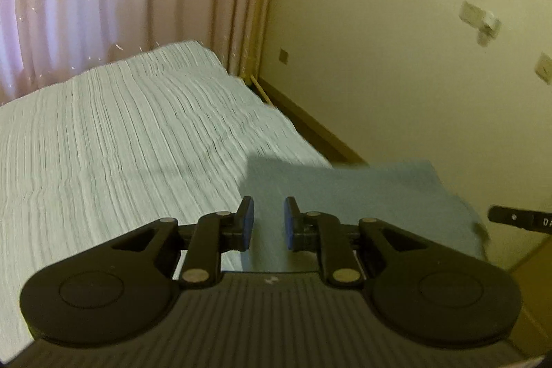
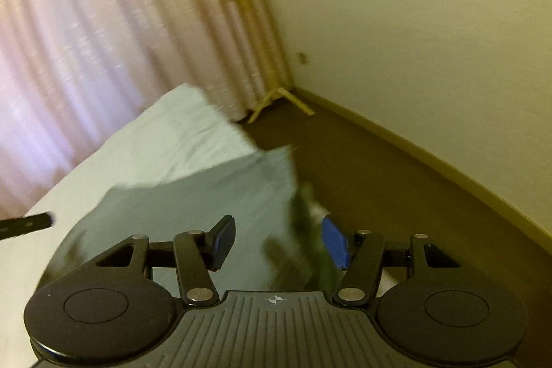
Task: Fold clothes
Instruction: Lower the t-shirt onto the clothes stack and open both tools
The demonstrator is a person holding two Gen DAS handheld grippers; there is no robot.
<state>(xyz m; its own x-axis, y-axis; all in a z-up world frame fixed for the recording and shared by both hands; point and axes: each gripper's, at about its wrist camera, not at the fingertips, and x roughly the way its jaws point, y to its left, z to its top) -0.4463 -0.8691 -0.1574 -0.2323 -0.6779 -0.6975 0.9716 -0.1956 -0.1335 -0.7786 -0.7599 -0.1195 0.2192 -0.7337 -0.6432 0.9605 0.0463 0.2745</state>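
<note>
L wrist view: left gripper (image 1: 268, 223) has jaws apart by a narrow gap, nothing pinched between the pads. A pale blue cloth (image 1: 362, 195) lies from 12 to 3 o'clock of the jaws, on the near right corner of the bed (image 1: 120, 133), far edge straight, right edge overhanging. It looks flat and rectangular, so it may be a folded piece or one layer spread out; can't settle which, so progress unclear. Tip of the other tool shows at 3 o'clock. R wrist view: right gripper (image 2: 279, 240) has jaws wide, no grip. Cloth (image 2: 207, 195) sits at 11–12 o'clock, with a dark green smear at 1 o'clock, prob. another part or garment. Heavy motion blur, and the tool body hides the cloth's near edge; layer count unreadable.
</note>
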